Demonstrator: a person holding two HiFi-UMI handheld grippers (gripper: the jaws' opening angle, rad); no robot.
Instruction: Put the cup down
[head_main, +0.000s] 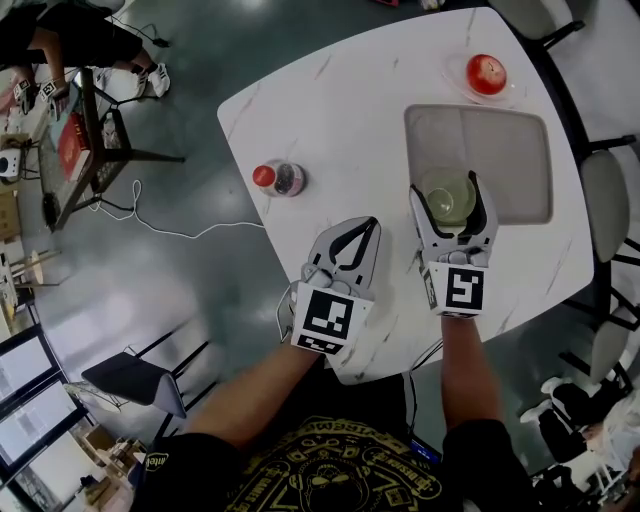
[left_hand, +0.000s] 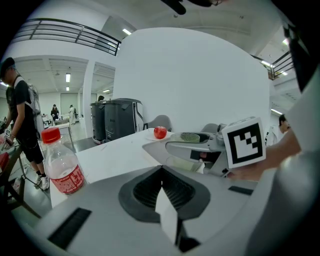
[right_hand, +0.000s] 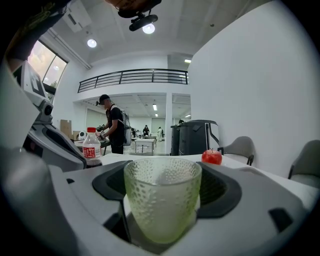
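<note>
Your right gripper (head_main: 450, 192) pinched the dimpled, green-tinted glass cup (right_hand: 161, 200) upright between its jaws, over the near left corner of the grey mat (head_main: 515, 150) on the white table (head_main: 330, 110); whether the cup touched the mat could not be told. Your left gripper (head_main: 366, 230) was just to its left, jaws pressed together on nothing. A red-capped bottle (head_main: 279, 178) stood further left, and an apple (head_main: 486, 73) sat near the far edge.

Grey hand-held grippers (head_main: 370, 224) (head_main: 446, 190), black gold-printed shirt (head_main: 345, 470)
</note>
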